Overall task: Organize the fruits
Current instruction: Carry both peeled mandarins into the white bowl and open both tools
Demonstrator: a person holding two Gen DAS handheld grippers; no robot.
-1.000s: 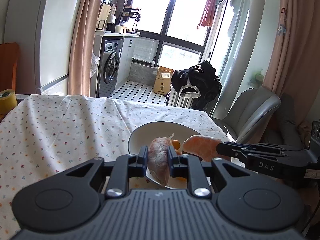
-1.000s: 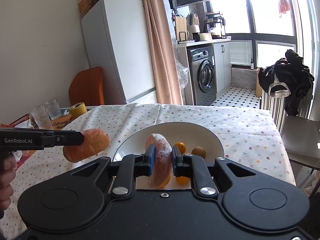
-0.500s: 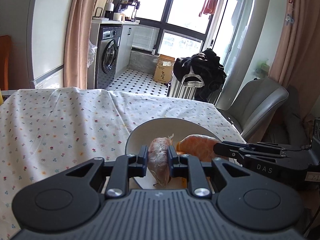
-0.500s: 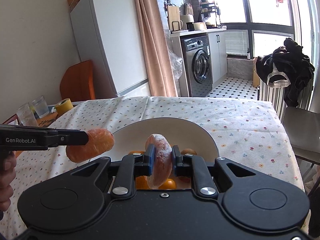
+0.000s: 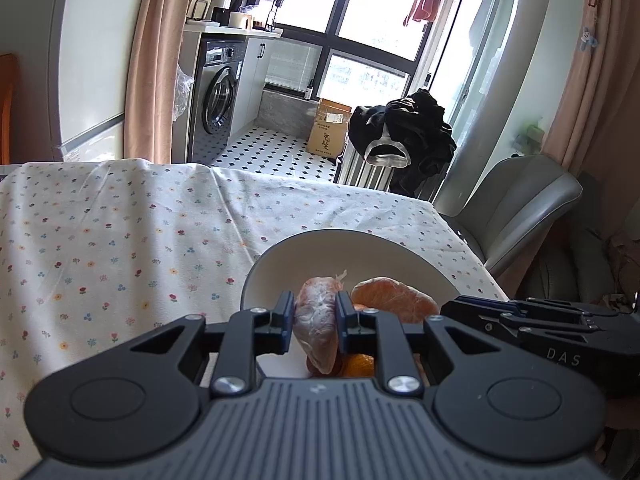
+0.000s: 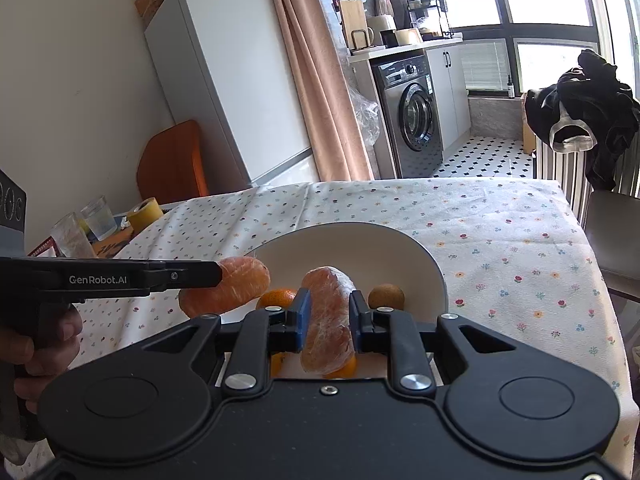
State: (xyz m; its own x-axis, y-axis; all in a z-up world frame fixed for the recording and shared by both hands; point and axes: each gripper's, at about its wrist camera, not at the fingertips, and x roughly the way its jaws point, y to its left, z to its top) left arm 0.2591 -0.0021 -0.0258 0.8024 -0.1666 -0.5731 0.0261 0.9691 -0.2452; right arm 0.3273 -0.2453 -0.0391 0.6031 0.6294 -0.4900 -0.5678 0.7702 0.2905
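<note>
Left wrist view: left gripper (image 5: 316, 314) clamped on a peeled, film-wrapped orange segment (image 5: 316, 330), held above the near rim of a white bowl (image 5: 320, 246). Bowl sits on the floral tablecloth (image 5: 120, 240), toward the table's right edge, near its far right corner. Right gripper (image 5: 448, 312) enters from the right, closed on a second wrapped segment (image 5: 394, 304) held over the bowl, just beside the first one. Right wrist view: right gripper (image 6: 326, 316) gripping its segment (image 6: 328, 320) over the bowl (image 6: 400, 248); left gripper (image 6: 218, 274) comes in from the left with its segment (image 6: 226, 292) at the bowl's left rim, a hand (image 6: 44, 344) on its handle. Inside the bowl: a small mandarin (image 6: 278, 298) and a brown kiwi (image 6: 386, 297). Glasses (image 6: 86, 226) and a yellow tape roll (image 6: 145, 208) stand at the table's far left edge.
</note>
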